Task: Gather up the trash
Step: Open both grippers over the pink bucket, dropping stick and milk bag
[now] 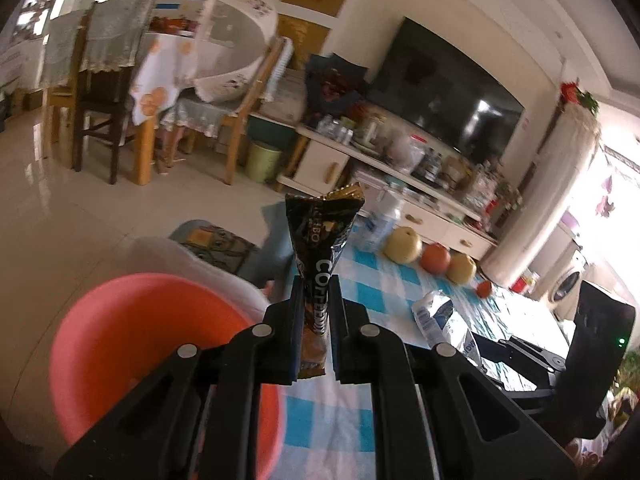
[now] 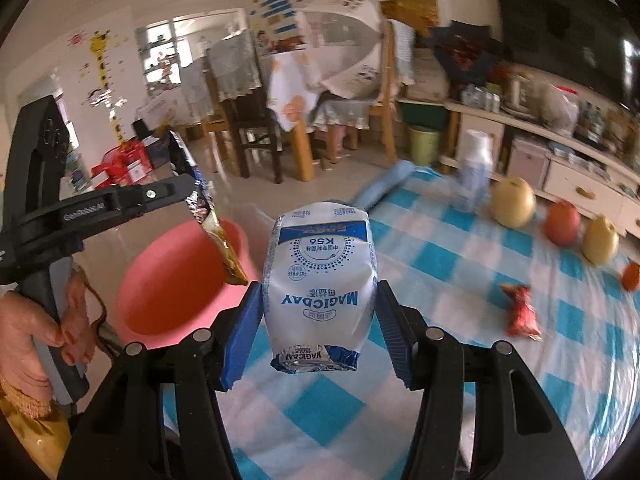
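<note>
We are pinching 2 light, crushable items: left gripper (image 1: 314,300) holding the black foil coffee sachet (image 1: 320,256) mid-length, right gripper (image 2: 320,312) squeezing the white-and-blue milk pouch (image 2: 320,280); the pink plastic basin (image 2: 172,280) is lying left of both.

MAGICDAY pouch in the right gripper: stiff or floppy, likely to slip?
The MAGICDAY pouch probably is soft: its sides dent where the right gripper squeezes it. Its crumpled bottom seam suggests it is mostly empty, so light. The glossy film could slip, though the ridged blue pads should help.
</note>
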A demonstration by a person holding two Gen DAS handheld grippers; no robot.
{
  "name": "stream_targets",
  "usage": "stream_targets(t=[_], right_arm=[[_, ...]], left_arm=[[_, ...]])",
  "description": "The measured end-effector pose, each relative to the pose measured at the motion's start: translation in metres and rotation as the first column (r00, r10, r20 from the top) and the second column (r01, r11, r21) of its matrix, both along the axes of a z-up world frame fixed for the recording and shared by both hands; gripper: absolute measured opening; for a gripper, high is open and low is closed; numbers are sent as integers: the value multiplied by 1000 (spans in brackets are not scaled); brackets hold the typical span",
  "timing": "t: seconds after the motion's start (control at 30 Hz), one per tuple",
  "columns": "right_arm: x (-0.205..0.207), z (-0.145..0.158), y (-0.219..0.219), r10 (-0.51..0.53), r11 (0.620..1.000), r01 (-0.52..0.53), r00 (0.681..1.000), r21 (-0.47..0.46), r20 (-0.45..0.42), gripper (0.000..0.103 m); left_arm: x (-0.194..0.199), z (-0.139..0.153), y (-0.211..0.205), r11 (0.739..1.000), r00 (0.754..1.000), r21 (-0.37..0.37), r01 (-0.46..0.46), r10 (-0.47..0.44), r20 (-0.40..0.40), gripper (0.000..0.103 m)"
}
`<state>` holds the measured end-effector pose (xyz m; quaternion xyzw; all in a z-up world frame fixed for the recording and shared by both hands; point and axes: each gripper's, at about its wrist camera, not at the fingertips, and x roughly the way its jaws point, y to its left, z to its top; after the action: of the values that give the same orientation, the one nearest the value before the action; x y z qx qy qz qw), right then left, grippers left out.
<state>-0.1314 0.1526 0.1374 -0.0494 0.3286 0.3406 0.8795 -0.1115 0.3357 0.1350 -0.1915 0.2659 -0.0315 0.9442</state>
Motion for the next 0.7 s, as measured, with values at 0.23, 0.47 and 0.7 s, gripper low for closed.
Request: stream_targets(t=[0.23,0.47,0.7], right_arm=[[-8,1,61,94,995,-94,996,-11,-1,58],[-14,-10,106,149,988,-150,989,-34,-11,58],[-12,-30,131,163,983,-164,986,-82,-27,60]], left_arm=[[-15,-7,48,992,991,0,-130,130,-34,13],[-22,-18,75,982,979,6,-187,187,-78,13],[-21,-31,87,972,961,56,-230,236,-144,17]])
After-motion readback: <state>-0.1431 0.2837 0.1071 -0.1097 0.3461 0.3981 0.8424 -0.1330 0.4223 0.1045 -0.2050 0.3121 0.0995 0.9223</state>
